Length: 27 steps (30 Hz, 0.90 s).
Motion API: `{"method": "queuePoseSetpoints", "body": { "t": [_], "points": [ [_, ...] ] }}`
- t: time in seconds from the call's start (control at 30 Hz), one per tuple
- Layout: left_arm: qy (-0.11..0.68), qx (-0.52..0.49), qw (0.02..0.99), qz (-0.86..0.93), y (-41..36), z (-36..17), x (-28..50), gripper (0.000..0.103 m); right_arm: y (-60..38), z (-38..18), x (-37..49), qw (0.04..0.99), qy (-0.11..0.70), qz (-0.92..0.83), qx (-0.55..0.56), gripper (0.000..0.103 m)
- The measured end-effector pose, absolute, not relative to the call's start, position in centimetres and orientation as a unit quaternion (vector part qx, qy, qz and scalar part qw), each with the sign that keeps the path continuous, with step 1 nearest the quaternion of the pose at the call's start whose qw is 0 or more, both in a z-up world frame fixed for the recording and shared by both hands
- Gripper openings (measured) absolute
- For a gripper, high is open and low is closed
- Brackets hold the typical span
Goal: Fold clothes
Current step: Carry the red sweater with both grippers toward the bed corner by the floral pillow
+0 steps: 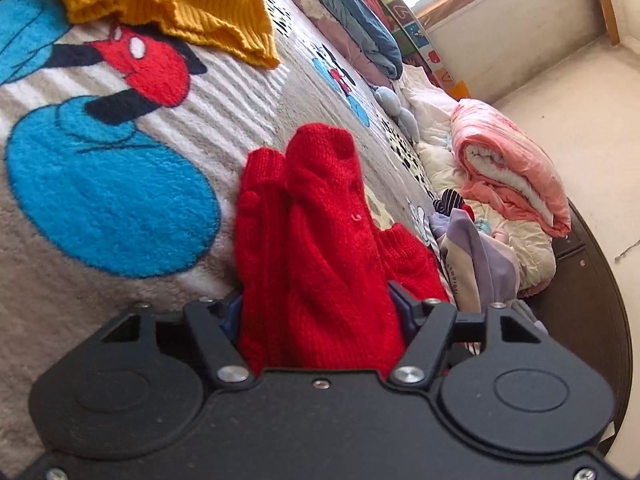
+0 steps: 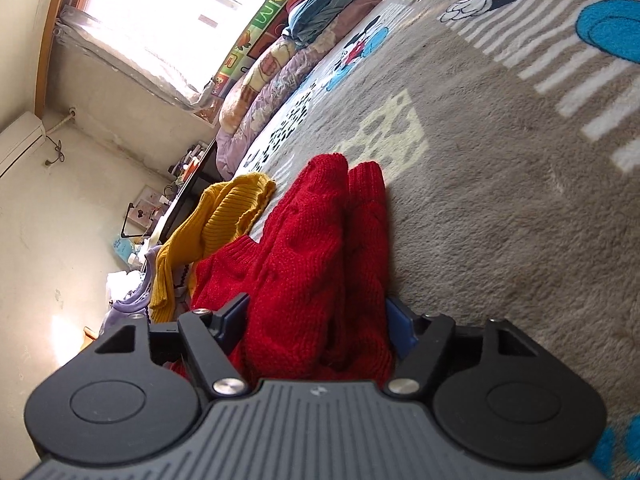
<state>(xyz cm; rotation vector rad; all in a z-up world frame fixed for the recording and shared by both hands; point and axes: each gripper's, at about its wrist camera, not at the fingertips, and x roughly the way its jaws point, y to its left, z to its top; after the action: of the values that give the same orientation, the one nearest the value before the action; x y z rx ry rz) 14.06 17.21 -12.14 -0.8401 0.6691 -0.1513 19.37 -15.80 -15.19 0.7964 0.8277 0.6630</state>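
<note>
A red knit sweater (image 1: pixel 312 208) lies bunched on the grey cartoon-print blanket (image 1: pixel 100 184), its two sleeves pointing away from me. In the left wrist view my left gripper (image 1: pixel 316 304) has the red knit filling the gap between its blue pads, which press on it from both sides. From the right wrist view the same red sweater (image 2: pixel 320 220) runs out between the pads of my right gripper (image 2: pixel 316 312), also squeezed from both sides. The pads' tips are hidden by the fabric.
A yellow ribbed sweater (image 1: pixel 172 4) lies crumpled beyond the red one, also seen as the yellow sweater (image 2: pixel 224 216). A purple garment (image 1: pixel 472 256) and a folded pink quilt (image 1: pixel 512 168) sit by the bed's edge. Folded bedding (image 2: pixel 320 12) lines the far wall under the window (image 2: pixel 160 8).
</note>
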Motion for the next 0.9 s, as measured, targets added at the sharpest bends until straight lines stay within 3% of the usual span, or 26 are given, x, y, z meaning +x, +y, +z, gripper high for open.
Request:
{"method": "queuePoseSetpoints", "body": {
  "t": [0.1,0.17,0.2,0.27,0.33,0.43,0.63,0.9],
  "points": [
    [0.318,-0.405,0.854,-0.077,17.4,-12.0,13.6,0.062,-15.6,-15.1,19.2,0.792,0.384,0.298,0.370,0.071],
    [0.322,-0.416,0.846,-0.083,18.0,-11.8,12.5,0.069,-15.2,-14.9,19.4,0.793,0.387,0.293,0.369,0.076],
    [0.317,-0.428,0.842,-0.084,18.4,-11.9,12.0,0.078,-15.1,-14.9,19.5,0.794,0.388,0.291,0.367,0.078],
    [0.314,-0.434,0.840,-0.082,18.2,-12.1,11.8,0.073,-14.8,-14.9,19.6,0.795,0.386,0.289,0.367,0.080],
    [0.309,-0.441,0.838,-0.082,17.9,-12.4,11.8,0.061,-14.5,-15.2,19.4,0.798,0.376,0.296,0.366,0.079],
    [0.293,-0.476,0.825,-0.086,18.2,-12.2,11.1,0.055,-14.1,-15.3,19.0,0.795,0.361,0.309,0.377,0.066],
    [0.224,-0.501,0.832,-0.084,21.6,-8.1,5.9,0.055,-11.8,-12.2,18.0,0.775,0.336,0.364,0.393,0.063],
    [0.076,-0.550,0.831,0.036,32.5,-4.8,-6.3,0.055,3.7,-6.2,17.9,0.712,0.353,0.497,0.348,0.063]
  ]
}}
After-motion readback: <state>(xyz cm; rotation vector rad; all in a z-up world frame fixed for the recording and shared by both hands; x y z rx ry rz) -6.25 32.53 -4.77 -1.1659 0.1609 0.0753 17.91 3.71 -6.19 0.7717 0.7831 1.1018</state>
